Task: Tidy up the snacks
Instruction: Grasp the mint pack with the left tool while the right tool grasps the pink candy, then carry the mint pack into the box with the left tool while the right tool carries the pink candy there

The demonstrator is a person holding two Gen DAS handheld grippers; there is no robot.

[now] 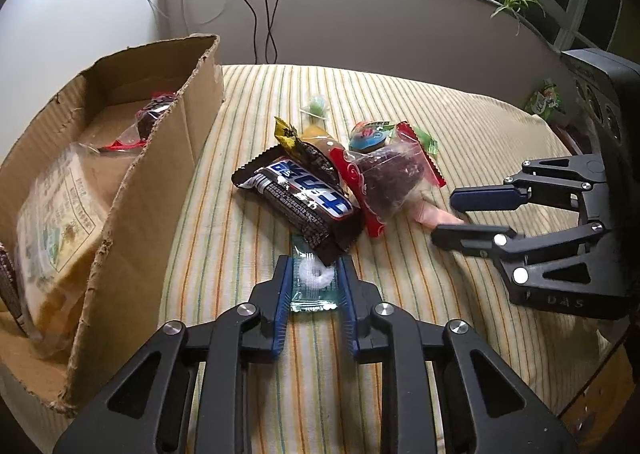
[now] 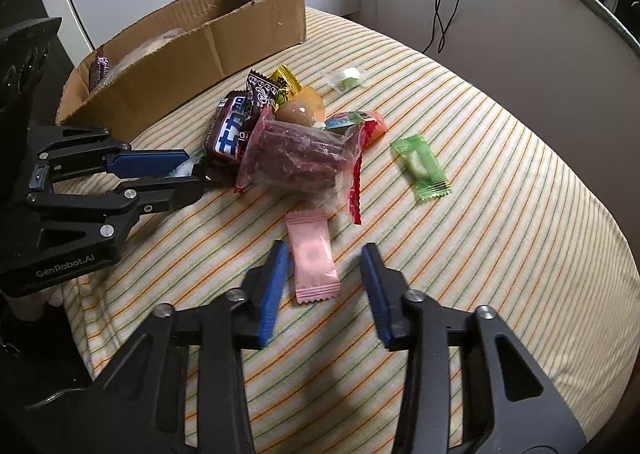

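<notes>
Two grippers are down on the striped cloth (image 2: 500,141), and I'm reading both from their own cameras. My left gripper (image 1: 313,277) has its blue pads on either side of a clear-wrapped white ring candy (image 1: 314,276); the pads sit right against the wrapper's edges, so I call it clenched on that candy. From the right wrist view the same gripper (image 2: 196,169) comes in from the left with its fingers close together around something pale at the edge of the pile.

My right gripper (image 2: 325,254) straddles the pink candy (image 2: 313,260). The left pad is just beside the wrapper, the right pad stands clear of it, so the candy lies between the fingers but isn't pinched in this view. In the left wrist view that gripper (image 1: 448,215) looks much narrower, with a bit of pink at its tips.

Just beyond lies the snack pile: a dark chocolate bar (image 1: 308,193), a red-edged clear bag of dark snack (image 2: 300,161), a yellow-wrapped piece (image 2: 300,105). A green candy (image 2: 420,167) lies apart on the right, and a small clear-wrapped green one (image 2: 348,77) farther back.

The cardboard box (image 1: 168,157) stands at the left, already holding a pale bagged snack (image 1: 56,213) and a dark packet (image 1: 154,113).
</notes>
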